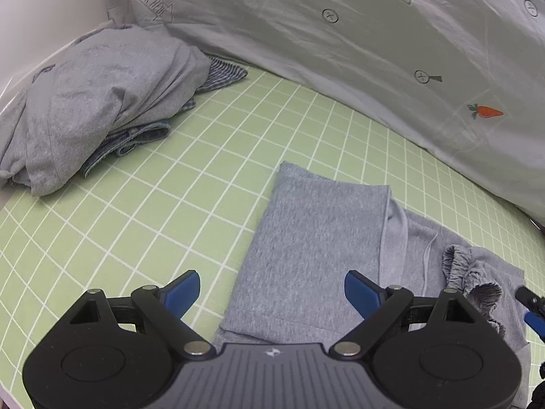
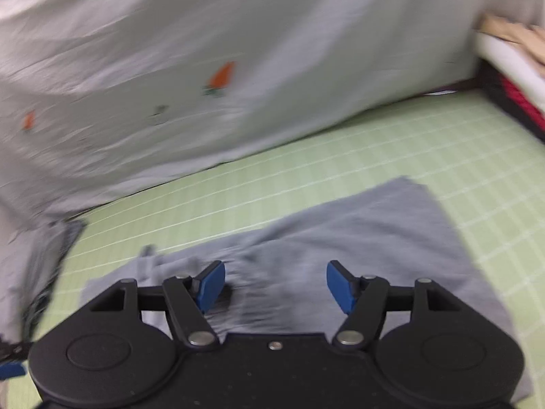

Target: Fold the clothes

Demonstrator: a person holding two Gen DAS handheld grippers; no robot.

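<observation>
1. Grey shorts (image 1: pixel 313 255) of soft jersey lie partly folded on the green gridded desk (image 1: pixel 177 204), one leg doubled flat and the gathered waistband (image 1: pixel 473 276) bunched toward the right.
2. Left tool (image 1: pixel 272 293) hovers just above the near hem, its blue pads spread wide and holding nothing.
3. Right tool (image 2: pixel 276 286) hangs over the same garment (image 2: pixel 340 245), jaws likewise apart and empty; its view is blurred, so finer detail there is lost.
4. Judged by the drape, the cloth is light, limp and not slippery; it will sag and crease unless lifted at two points.
5. Best holds look like the hem corners or the thicker waistband, pinching both layers together.
6. A heap of unfolded clothes (image 1: pixel 102 102) sits well apart at far left, against a white carrot-print sheet (image 1: pixel 374 51).
</observation>
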